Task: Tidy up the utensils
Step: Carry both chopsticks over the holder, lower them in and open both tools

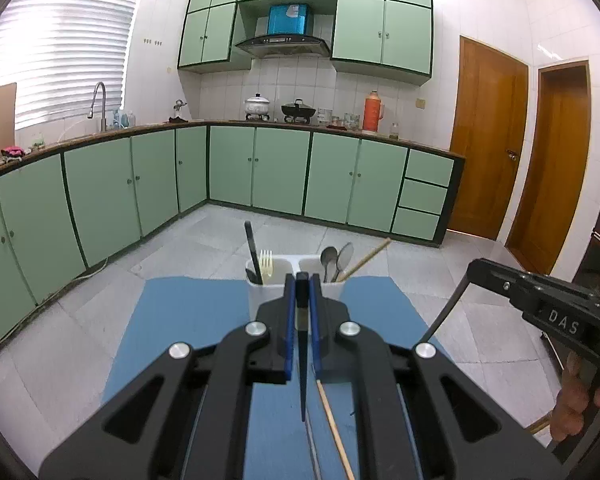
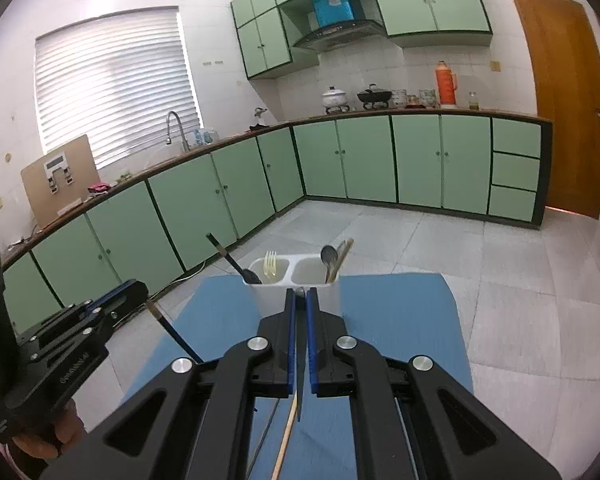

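A white two-compartment utensil holder [image 1: 260, 294] [image 2: 278, 298] stands on a blue mat [image 1: 188, 320] [image 2: 400, 312]. Its left compartment holds a black-handled utensil [image 1: 252, 254] and a pale plastic fork [image 1: 266, 264]; its right compartment holds two metal spoons [image 1: 329, 260] and a wooden chopstick [image 1: 366, 259]. My left gripper [image 1: 301, 282] is shut on a dark slim utensil [image 1: 302, 368], just in front of the holder. My right gripper [image 2: 300, 294] is shut on a dark slim utensil [image 2: 300, 376], also close before the holder. A loose wooden chopstick [image 1: 334, 428] [image 2: 284, 440] lies on the mat below the grippers.
The mat lies on a grey tiled floor [image 1: 480, 280]. Green base cabinets [image 1: 240, 168] run along the back and left walls under a counter with pots, a thermos and a sink. Wooden doors [image 1: 488, 136] stand at the right.
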Tool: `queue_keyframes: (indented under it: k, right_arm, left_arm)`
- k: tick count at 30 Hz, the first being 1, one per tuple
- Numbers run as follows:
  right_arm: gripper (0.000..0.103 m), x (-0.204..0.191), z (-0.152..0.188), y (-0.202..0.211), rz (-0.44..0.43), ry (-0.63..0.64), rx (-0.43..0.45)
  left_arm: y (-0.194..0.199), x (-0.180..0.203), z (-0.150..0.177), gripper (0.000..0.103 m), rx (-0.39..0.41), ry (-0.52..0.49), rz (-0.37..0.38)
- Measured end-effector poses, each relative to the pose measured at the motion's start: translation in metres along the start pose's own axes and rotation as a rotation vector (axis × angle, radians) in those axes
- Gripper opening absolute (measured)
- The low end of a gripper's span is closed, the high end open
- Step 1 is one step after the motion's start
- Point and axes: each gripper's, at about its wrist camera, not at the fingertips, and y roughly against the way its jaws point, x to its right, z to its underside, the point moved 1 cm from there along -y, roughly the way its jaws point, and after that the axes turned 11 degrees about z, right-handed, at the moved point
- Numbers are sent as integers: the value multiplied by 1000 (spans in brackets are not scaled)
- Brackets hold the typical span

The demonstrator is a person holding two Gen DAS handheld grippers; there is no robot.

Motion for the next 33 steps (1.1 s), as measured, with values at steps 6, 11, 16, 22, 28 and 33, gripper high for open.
queue_keyframes:
  k: [6, 11, 16, 22, 28, 33]
  right_arm:
    - [5, -5, -27, -2, -29, 20, 36]
    - [5, -11, -62, 0, -36, 45, 108]
    - [5, -16, -103, -10, -29, 47, 168]
    - [5, -20, -140, -44, -1, 45, 197]
    - [5, -21, -150, -95, 18, 36, 190]
    - [5, -25, -135, -133, 41, 56, 162]
  left_arm:
    - [-7, -4, -22, 6, 35, -12, 4]
    - [-12, -7, -51, 6, 93, -19, 5]
    - [-21, -3, -93, 6, 178, -40, 0]
    - [-52, -4, -134, 6, 234, -72, -39]
    - [-102, -14, -137, 6, 194, -83, -80]
    - [-139, -32, -119, 6, 123, -51, -89]
